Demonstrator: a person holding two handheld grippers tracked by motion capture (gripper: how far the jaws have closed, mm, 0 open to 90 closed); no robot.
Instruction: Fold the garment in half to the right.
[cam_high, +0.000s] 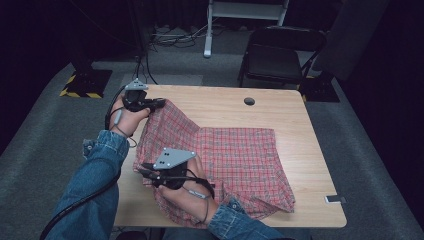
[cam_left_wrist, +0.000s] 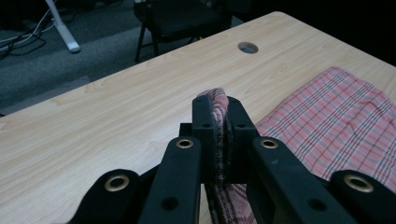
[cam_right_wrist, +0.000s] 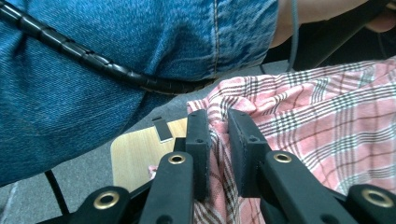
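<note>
Both grippers clamp the plaid shirt (cam_high: 235, 155).
Your left gripper (cam_left_wrist: 217, 112) and right gripper (cam_right_wrist: 219, 128) each pinch its edge above the counter (cam_high: 280, 107).

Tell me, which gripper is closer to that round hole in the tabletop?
The left gripper. It holds the shirt at the table's far left, level with the hole. The right gripper grips the shirt's near edge, much farther from the hole.

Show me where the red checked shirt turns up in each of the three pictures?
High view: the shirt lies across the table's middle and near edge.
Left gripper view: bottom centre, pinched between the jaws, and spread at right.
Right gripper view: right half, running down between the jaws.
Shared landmark: the wooden table.
</note>
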